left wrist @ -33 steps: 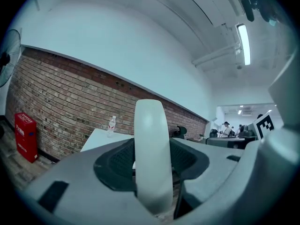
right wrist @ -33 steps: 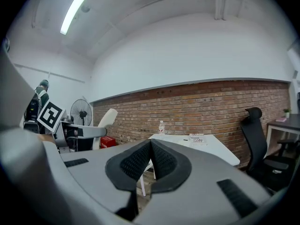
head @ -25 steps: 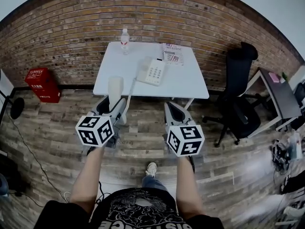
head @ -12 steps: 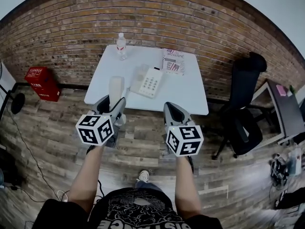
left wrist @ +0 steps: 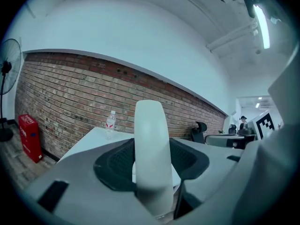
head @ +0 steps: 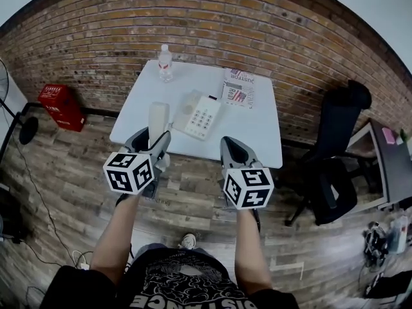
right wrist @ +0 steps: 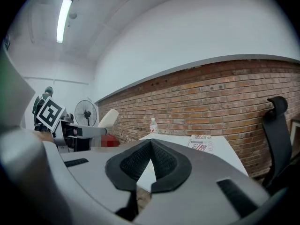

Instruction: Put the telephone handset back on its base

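Handset (left wrist: pixel 150 144) stands upright, clamped in the jaws of the left gripper (head: pixel 152 143), lower left of centre in the head view; right gripper (right wrist: pixel 150 165) beside it is closed on nothing. Carry step in hand, I judge: base (head: pixel 201 114) sits farther up the frame, midway on the white counter (head: pixel 261 137), apart from the handset. Next move calls for reaching over the near edge, tipping the handset flat and lining it over the cradle.

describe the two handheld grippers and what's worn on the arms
Both the left gripper and right gripper have smooth light-grey plastic shells tapering to fingers lined with black dimpled rubber. Each carries a white cube printed with black square markers. The arms are bare below a black short-sleeved T-shirt with white print.
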Demonstrator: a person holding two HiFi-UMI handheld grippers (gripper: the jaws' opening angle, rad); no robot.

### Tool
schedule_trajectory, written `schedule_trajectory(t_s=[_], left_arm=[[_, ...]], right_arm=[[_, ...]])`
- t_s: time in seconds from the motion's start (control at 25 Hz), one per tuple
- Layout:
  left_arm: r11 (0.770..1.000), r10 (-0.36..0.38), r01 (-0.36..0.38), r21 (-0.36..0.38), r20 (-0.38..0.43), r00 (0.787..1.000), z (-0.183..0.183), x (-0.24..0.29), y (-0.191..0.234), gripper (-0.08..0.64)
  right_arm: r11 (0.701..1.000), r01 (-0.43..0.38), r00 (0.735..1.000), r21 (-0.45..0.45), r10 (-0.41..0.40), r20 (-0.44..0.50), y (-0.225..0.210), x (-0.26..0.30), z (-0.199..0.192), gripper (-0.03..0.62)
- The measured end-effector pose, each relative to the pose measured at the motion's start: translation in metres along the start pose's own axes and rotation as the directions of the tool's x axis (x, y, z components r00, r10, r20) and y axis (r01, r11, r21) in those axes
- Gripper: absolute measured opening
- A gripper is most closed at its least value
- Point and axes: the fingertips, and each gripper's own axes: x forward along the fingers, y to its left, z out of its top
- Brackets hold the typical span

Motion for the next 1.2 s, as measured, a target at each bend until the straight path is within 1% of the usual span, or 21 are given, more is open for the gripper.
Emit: schedule_trajectory(t_s=[0.2,0.4,0.68,0.92,1.2], left_arm=[[1.0,0.02,-0.02,0.001,0.0,1.0,0.002,0.014,0.0,0.222],[1.0,0.025,-0.025,0.009,0.0,1.0,0.006,0.027,0.002,0.222],[1.0,0.028,-0.028,0.003,-0.013,1.0,0.002,0.048,0.013,0.222],[1.0,-0.002,0.002,-0.003,-0.047,0.999,0.002,0.08,0.032,0.222],[0.997,-0.072,0.073,0.01,-0.125,0.99,-0.004,0.131,0.047,0.222]], right_arm=[[1.0,-0.024,1.0,-0.002,0.024,0.002,-0.011,0.009,0.001,-0.002],[0.999,-0.037,0.999,-0.007,0.037,0.007,-0.018,0.021,0.007,-0.002],[0.998,-0.058,0.998,-0.018,0.058,-0.006,-0.023,0.042,0.004,-0.002],[0.998,-0.053,0.998,-0.022,0.053,-0.017,-0.03,0.073,0.008,-0.002],[1.0,-0.027,0.999,-0.009,0.027,-0.03,-0.046,0.114,0.011,-0.002]])
